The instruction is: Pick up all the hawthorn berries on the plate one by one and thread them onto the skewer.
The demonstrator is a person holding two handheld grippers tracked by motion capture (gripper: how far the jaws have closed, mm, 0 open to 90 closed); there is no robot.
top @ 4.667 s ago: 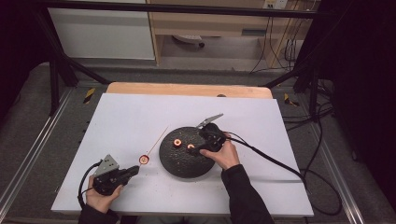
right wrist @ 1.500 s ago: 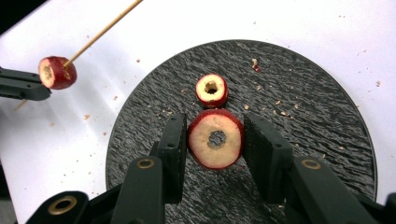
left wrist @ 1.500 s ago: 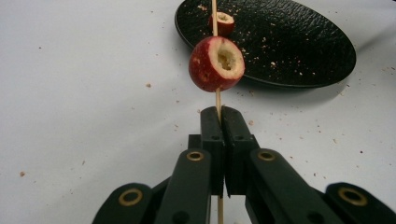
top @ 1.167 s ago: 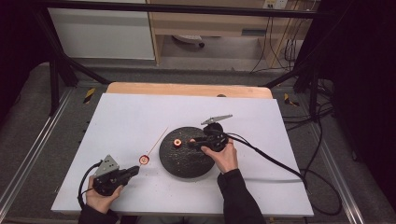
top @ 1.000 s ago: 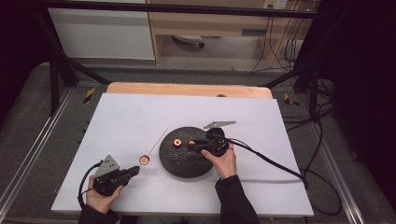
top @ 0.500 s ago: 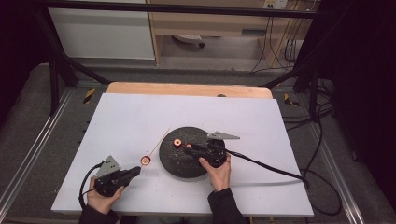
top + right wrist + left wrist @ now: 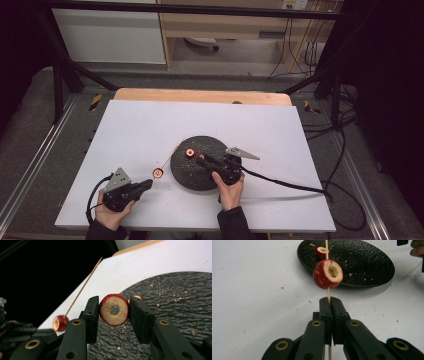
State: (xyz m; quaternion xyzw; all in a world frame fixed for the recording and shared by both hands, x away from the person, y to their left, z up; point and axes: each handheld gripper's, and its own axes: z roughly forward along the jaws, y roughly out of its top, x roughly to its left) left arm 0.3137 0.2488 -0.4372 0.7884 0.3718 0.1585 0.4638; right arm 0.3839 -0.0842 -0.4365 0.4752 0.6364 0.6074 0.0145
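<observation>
Right gripper view: the right gripper [image 7: 114, 311] pinches a cored hawthorn slice [image 7: 114, 309] between its two black jaws, cut face toward the camera, just above the dark round plate [image 7: 175, 305]. In the left gripper view, the left gripper [image 7: 331, 305] is clamped tight on a thin wooden skewer [image 7: 327, 250] that carries a threaded red fruit [image 7: 327, 274] just past the jaw tips, short of the plate's near rim. Crumbs speckle the plate, and another fruit piece [image 7: 321, 252] lies on it. In the high view the plate sits near the middle of a white table sheet [image 7: 150, 130], with grey floor, cables and a pale cabinet beyond. Both hands come in from the near edge; the right hand [image 7: 230, 187] rests at the plate's near edge, the left hand [image 7: 112, 212] lies low at the sheet's near left
</observation>
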